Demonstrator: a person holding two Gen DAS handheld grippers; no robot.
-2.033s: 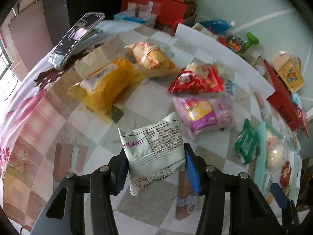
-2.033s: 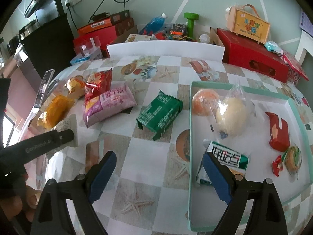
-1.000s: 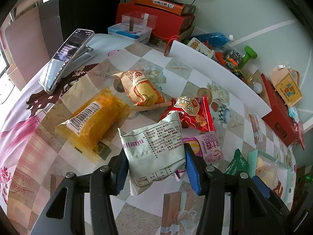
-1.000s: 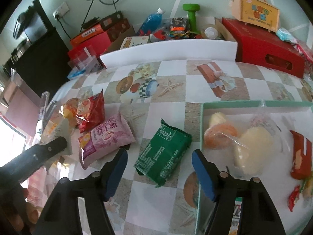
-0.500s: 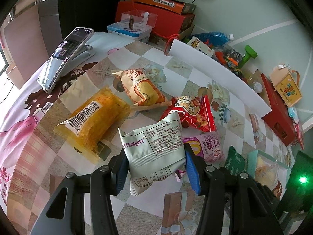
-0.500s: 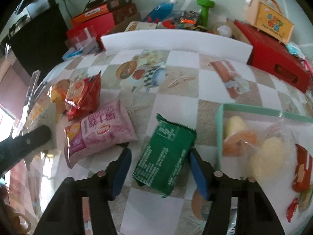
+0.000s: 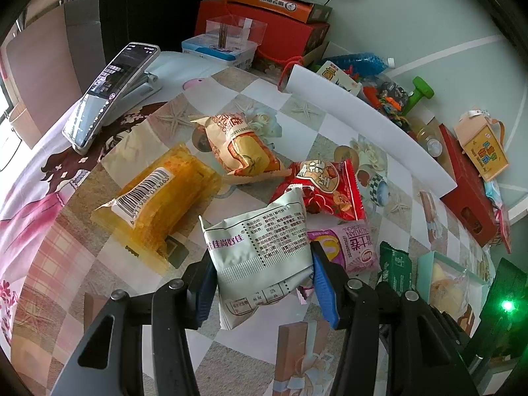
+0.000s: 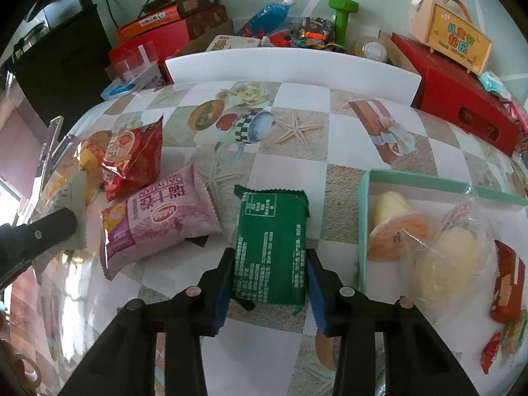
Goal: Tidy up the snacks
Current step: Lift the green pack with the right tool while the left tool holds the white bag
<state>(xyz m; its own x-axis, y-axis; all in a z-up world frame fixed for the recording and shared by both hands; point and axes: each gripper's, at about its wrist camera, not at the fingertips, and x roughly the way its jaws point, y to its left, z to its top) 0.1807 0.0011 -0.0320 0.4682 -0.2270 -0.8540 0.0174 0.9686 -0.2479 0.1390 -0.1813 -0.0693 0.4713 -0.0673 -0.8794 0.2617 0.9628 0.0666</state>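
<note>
Between left jaws, white packet (image 7: 260,250) gripped, right jaws flanking green packet (image 8: 270,247), grip unclear

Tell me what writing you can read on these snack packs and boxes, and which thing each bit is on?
"DALIYUAN" on the pink packet.
"佳尚好佳" on the grey-white packet held in the left gripper.
"Happy Children's Day" on the small orange box, barely legible.
The green packet between the right gripper pads: print too small to read.
The yellow packet: barcode digits blurred.
</note>
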